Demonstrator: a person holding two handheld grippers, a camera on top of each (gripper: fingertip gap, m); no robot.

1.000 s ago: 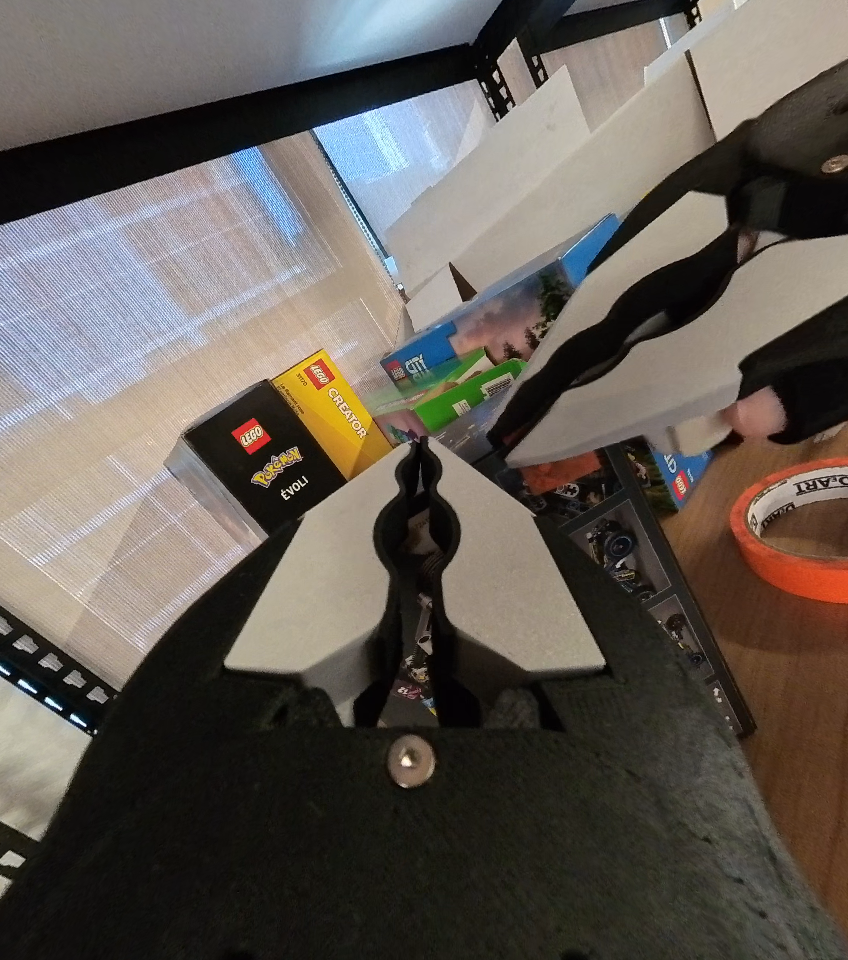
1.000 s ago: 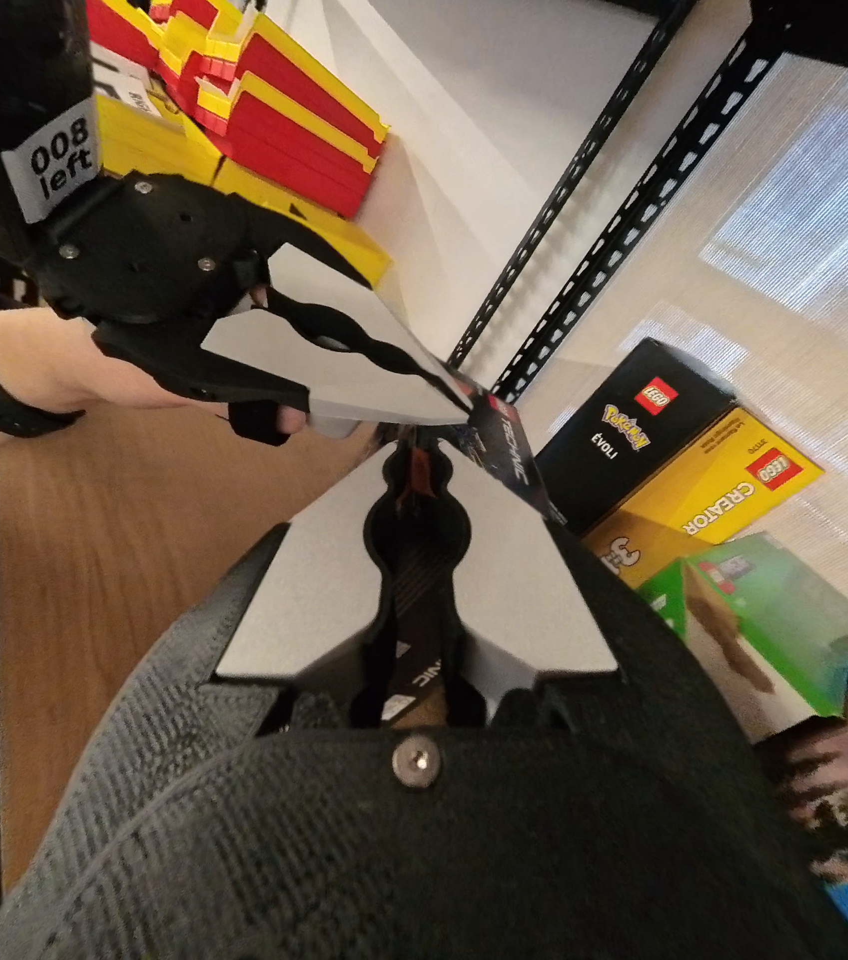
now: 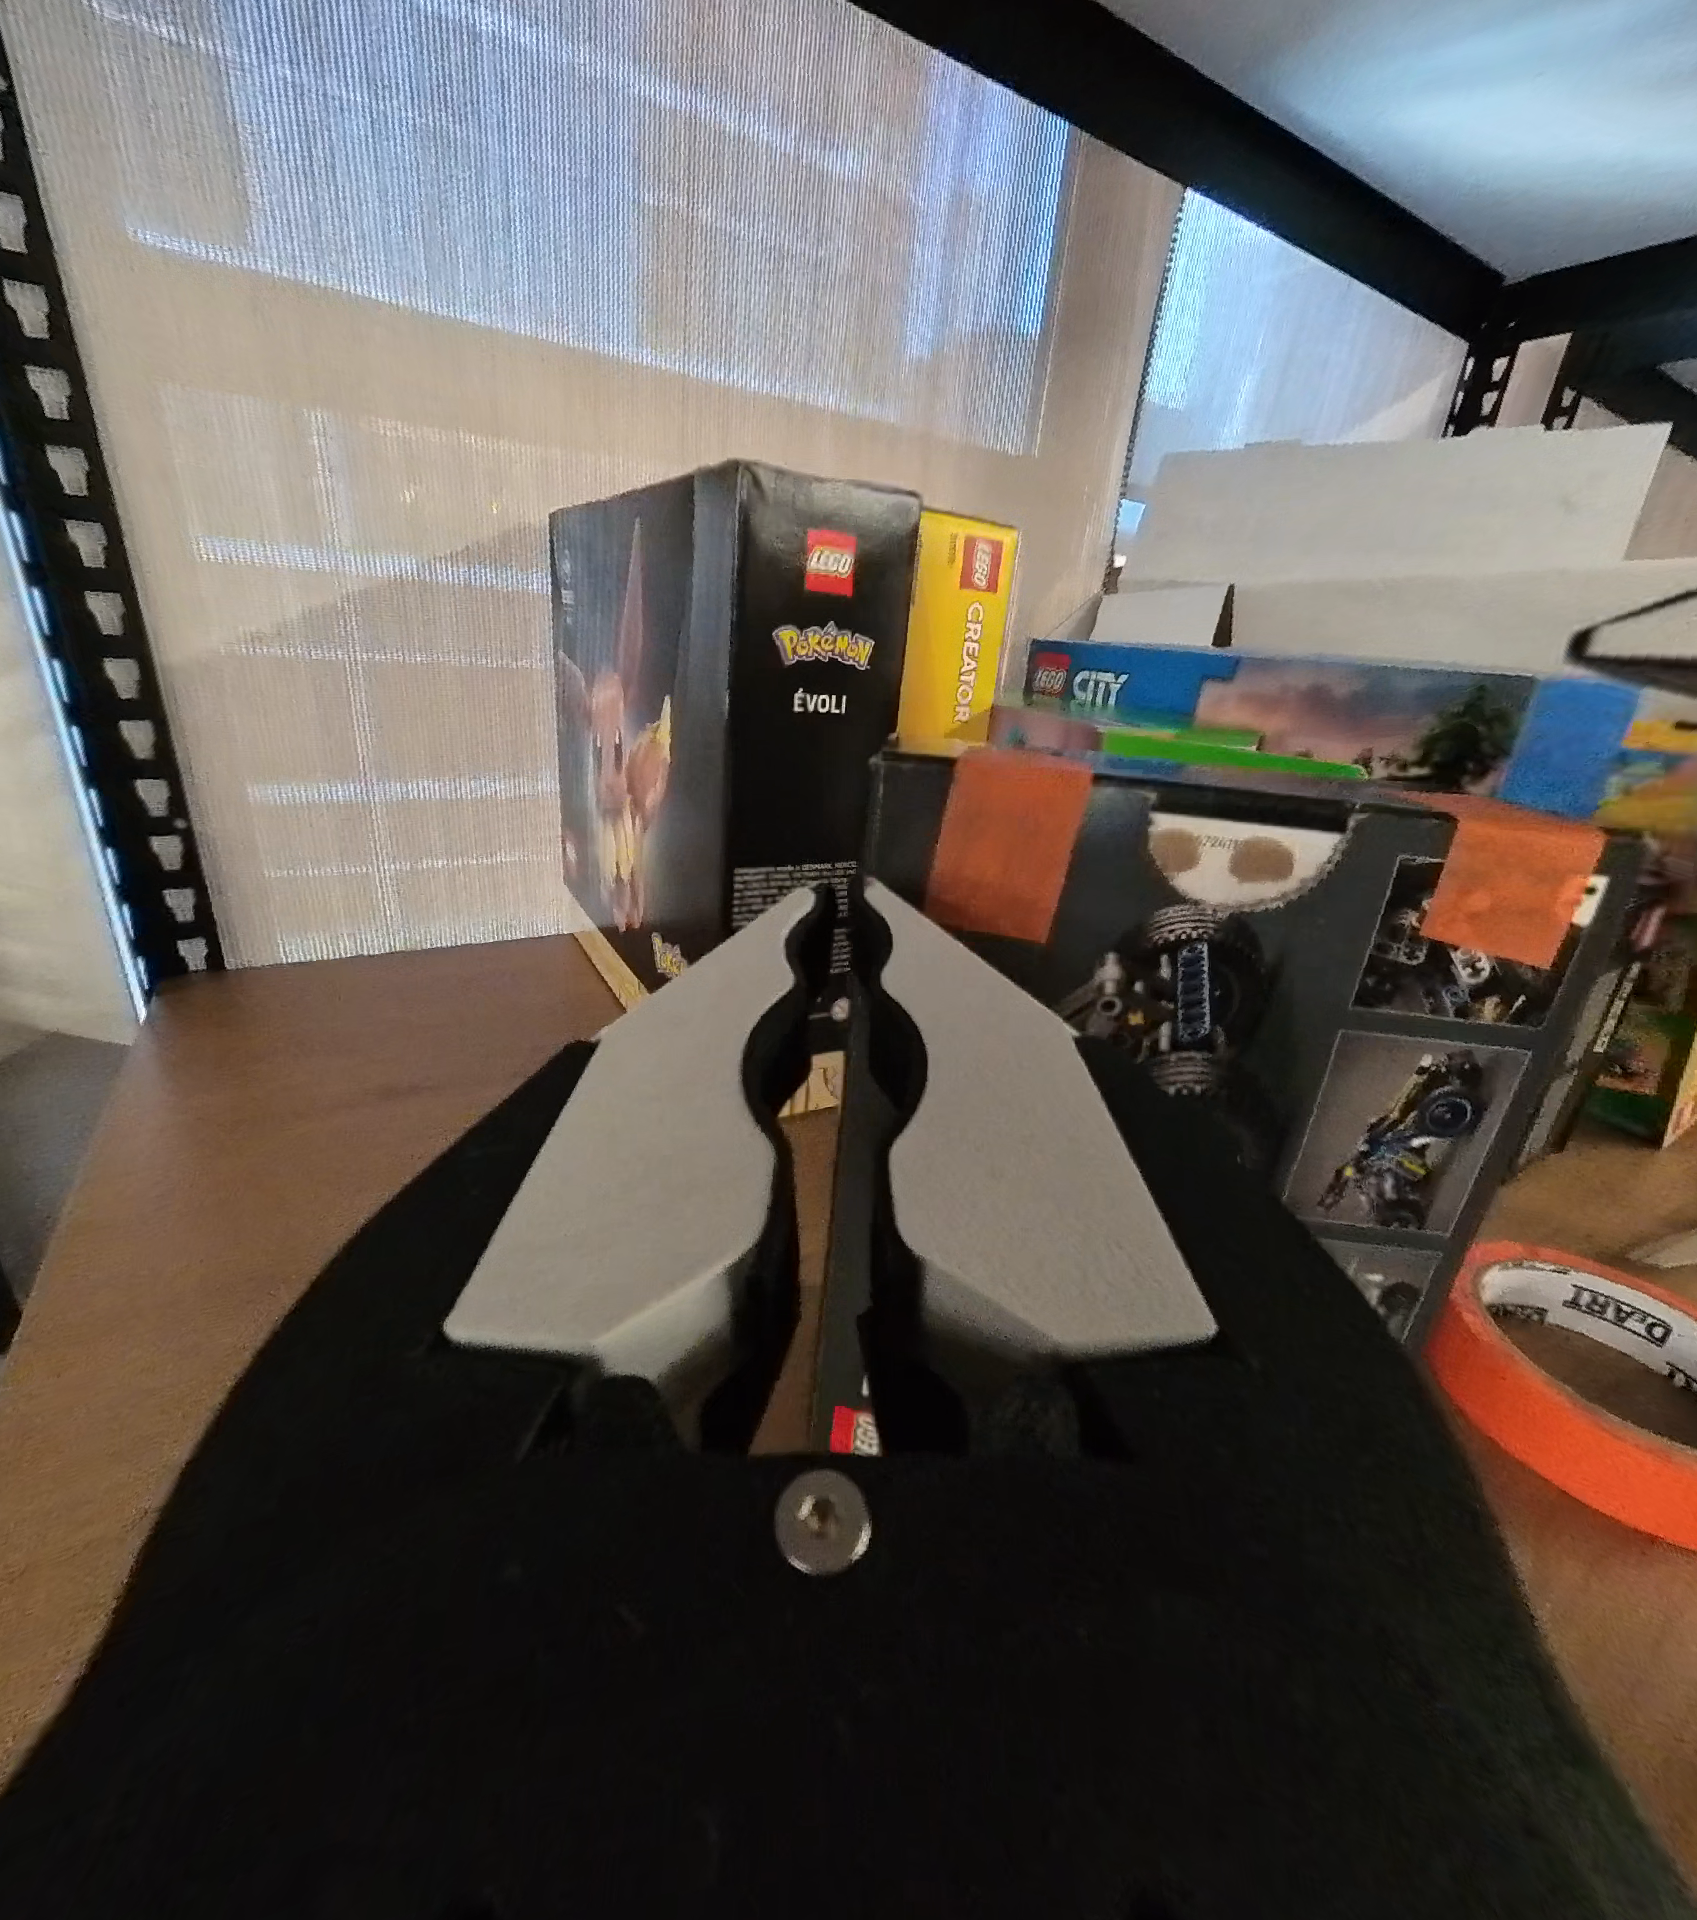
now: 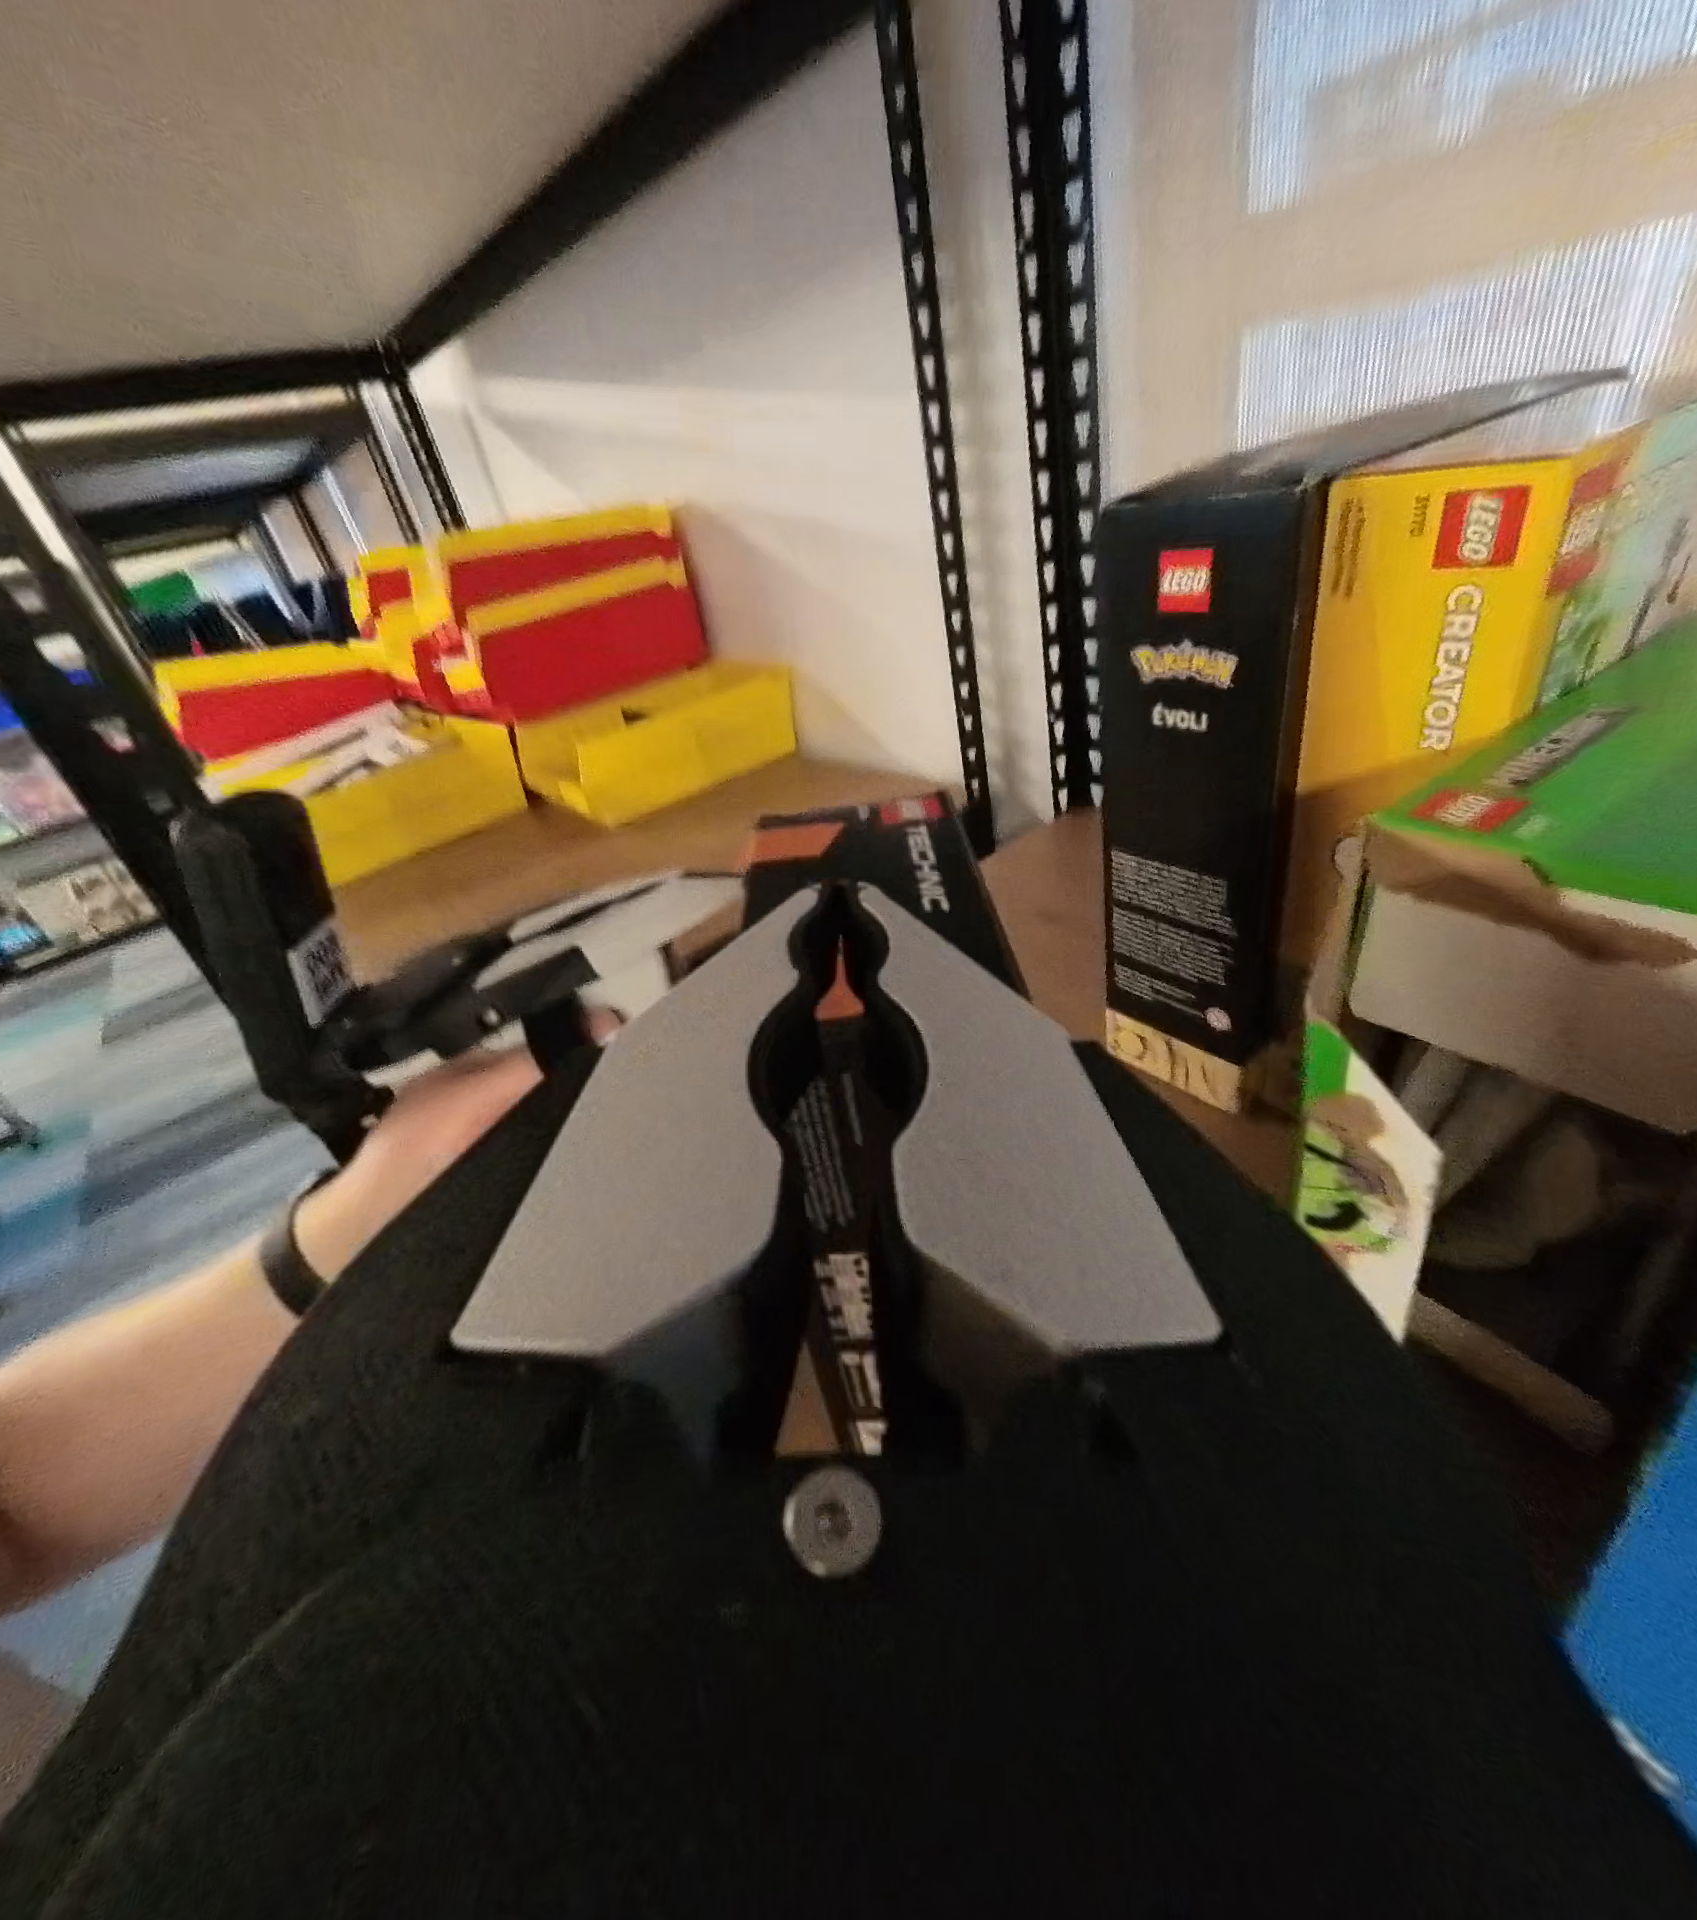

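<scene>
We have both grippers, left gripper (image 3: 839,914) and right gripper (image 4: 839,904), pinched on 1 dark flat box (image 3: 1270,997), held upright above the wooden shelf (image 3: 304,1091), beside the black box (image 3: 802,707).

The dark box (image 3: 1239,997) is upright now, tipped up from its slanted pose a second ago, its orange-taped face square to the left view. Both tools have levelled out: left tool (image 3: 839,904) clamps one edge, right tool (image 4: 839,894) the opposite one. The right tool has slid out to the left view's far right edge; the tape roll (image 3: 1613,1392) sits lower right.
</scene>
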